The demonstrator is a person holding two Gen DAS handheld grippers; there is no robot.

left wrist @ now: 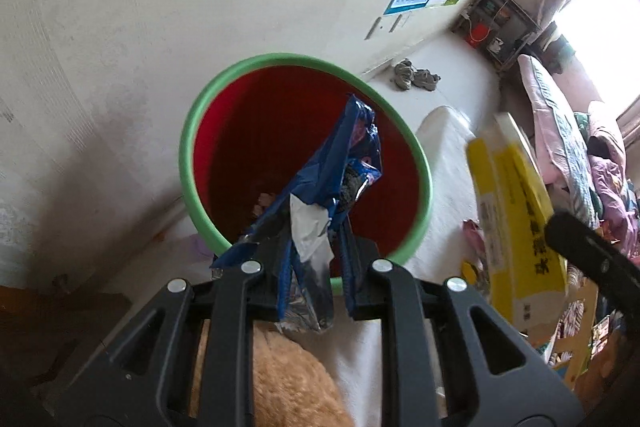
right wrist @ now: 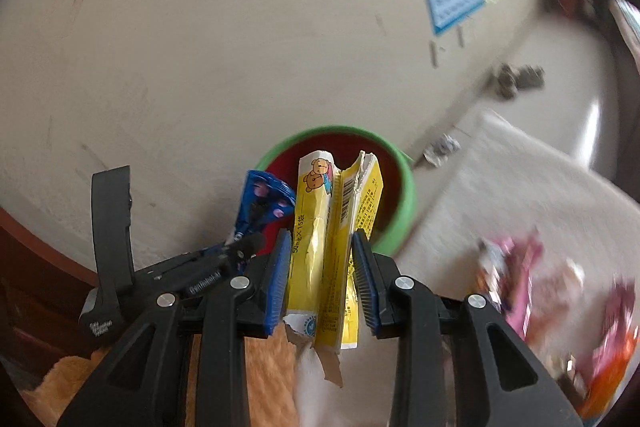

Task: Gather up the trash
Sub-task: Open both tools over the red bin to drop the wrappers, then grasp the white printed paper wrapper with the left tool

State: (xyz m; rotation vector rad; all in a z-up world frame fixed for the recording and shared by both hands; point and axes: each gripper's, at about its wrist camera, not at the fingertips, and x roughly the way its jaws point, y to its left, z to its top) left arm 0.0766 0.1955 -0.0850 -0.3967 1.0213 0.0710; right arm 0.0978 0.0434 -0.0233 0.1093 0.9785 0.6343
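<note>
Left gripper (left wrist: 310, 259) tips down over the green-rimmed bin (left wrist: 208, 107), jaws clamped tight on a blue wrapper (left wrist: 340, 167). Right gripper (right wrist: 322, 267), just beside it, pinches a flattened yellow box (right wrist: 336, 227) at the bin's near rim, with bare wall behind.

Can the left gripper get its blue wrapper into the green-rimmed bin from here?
Probably yes: the left gripper holds the blue wrapper right over the bin, whose mouth is open, with nothing between them.
</note>
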